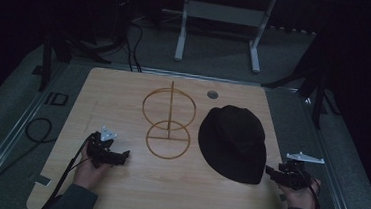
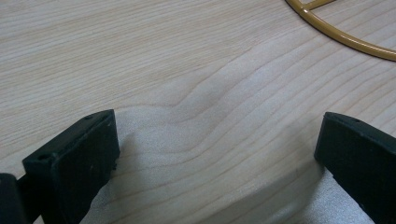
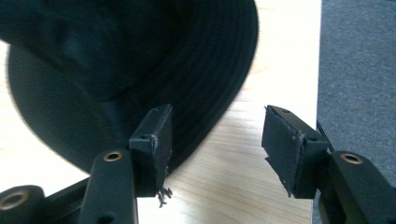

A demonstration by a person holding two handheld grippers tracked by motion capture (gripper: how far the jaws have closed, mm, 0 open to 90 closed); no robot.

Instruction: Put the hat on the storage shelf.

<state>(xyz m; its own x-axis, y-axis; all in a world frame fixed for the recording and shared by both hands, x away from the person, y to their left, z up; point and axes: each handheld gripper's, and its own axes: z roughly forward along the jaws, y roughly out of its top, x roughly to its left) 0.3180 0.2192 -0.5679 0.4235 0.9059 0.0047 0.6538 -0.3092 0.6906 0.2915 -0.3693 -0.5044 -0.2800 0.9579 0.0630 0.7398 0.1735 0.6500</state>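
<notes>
My right gripper point(image 3: 215, 154) stands spread at the near-right brim of the black bucket hat point(image 1: 234, 141), pinching nothing. I should slide one jaw under the brim before closing. My left gripper point(image 2: 215, 154) is spread, idle. Hat lies beside the gold wire stand point(image 1: 169, 119) on the wooden tabletop point(image 1: 114, 94); grey carpet, dark room.

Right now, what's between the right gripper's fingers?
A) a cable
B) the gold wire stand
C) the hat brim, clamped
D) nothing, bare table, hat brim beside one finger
D: in the right gripper view the fingers stand apart with only bare table between them; the black hat has its brim edge by the left-hand finger, not in the gap. The right gripper sits at the hat's near right edge in the high view.
</notes>
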